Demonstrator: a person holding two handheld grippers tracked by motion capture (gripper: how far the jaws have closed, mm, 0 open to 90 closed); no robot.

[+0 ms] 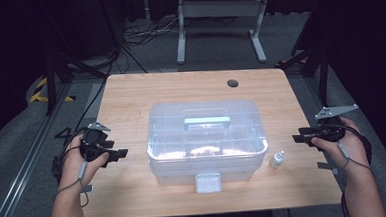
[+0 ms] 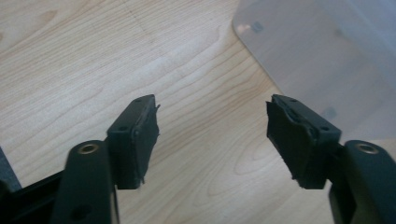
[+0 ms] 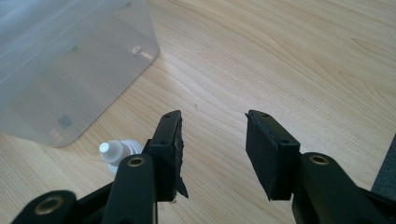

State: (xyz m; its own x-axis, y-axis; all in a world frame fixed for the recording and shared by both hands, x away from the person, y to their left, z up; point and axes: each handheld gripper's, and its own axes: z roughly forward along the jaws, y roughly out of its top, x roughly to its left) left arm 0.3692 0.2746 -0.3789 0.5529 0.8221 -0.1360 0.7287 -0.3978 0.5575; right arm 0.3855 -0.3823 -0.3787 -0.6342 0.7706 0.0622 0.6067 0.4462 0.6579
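While both tools sit out at the edges of the bench (image 1: 136, 201), the clear lidded box (image 1: 206, 140) stands in the middle, lid shut with its handle (image 1: 206, 122) flat on top and a front latch (image 1: 208, 182) facing the person. The left hand-held gripper (image 2: 212, 135) has its jaws spread wide over bare wood beside the box, holding nothing; the right hand-held gripper (image 3: 212, 149) is likewise wide and empty. The small white dropper bottle (image 1: 277, 159) lies just beside the box's right front corner, near the right jaws, so a careless inward sweep could well knock it rolling. The smooth plastic walls also look slippery, and a one-sided push might skid the box.
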